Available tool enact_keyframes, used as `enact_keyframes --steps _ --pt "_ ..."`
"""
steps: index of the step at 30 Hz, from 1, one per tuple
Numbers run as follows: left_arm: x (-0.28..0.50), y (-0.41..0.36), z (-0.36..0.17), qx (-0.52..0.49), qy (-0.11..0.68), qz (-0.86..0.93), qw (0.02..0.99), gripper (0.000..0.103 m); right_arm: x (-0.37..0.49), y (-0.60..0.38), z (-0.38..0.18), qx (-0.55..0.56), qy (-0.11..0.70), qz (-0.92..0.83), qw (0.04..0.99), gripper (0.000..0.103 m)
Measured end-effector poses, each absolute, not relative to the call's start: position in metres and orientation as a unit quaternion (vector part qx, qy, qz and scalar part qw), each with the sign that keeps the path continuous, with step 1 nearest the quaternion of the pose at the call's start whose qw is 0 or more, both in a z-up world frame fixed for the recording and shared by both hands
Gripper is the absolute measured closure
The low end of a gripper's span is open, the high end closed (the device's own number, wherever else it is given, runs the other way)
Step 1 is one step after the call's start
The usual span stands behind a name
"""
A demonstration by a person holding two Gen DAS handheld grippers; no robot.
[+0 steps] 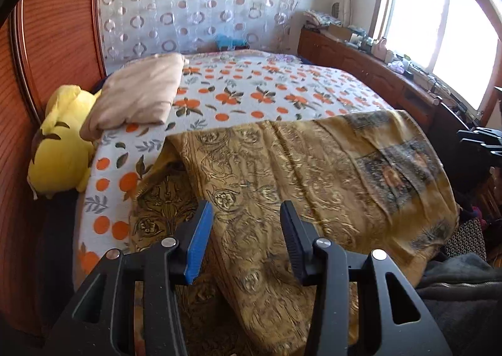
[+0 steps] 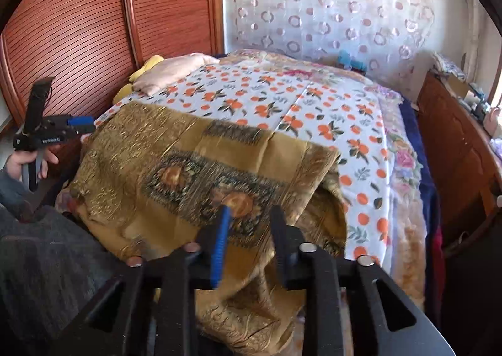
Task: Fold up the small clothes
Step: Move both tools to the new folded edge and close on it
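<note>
Our gold patterned cloth (image 1: 282,174) lies across the near edge of the bed (image 1: 251,86), its long axis running along that edge. Our left gripper (image 1: 246,240) and right gripper (image 2: 251,243) both hang just above its near hem, jaws apart, pads clear of the fabric, each nearest its own end.

A mustard-gold scarf (image 1: 282,167) with dark scrollwork and a floral-bordered panel lies folded over itself at the bed's near end, creased, its front edge spilling over the bedside.
</note>
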State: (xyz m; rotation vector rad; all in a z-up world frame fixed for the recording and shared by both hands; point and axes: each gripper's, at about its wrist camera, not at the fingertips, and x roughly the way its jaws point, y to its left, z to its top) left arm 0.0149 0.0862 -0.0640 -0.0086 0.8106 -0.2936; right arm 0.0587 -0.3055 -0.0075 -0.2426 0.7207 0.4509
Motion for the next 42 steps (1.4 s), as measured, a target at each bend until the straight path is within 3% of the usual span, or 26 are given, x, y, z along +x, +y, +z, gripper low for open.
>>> enact_keyframes --steps 2,25,29,42 --pt "0.026 0.086 -0.071 -0.007 0.399 -0.138 0.906 0.057 0.064 -0.305 -0.008 -0.113 0.345 0.213 0.907 0.065" --pt "0.092 0.111 -0.084 -0.017 0.415 -0.084 0.906 0.057 0.153 -0.306 -0.054 -0.068 0.349 0.159 0.921 0.06" --pt "0.099 0.115 -0.083 -0.01 0.416 -0.076 0.906 0.057 0.17 -0.309 -0.062 -0.068 0.356 0.138 0.922 0.046" --pt "0.124 0.131 -0.097 -0.039 0.433 -0.095 0.895 0.057 0.208 -0.316 -0.083 -0.069 0.388 0.122 0.911 0.037"
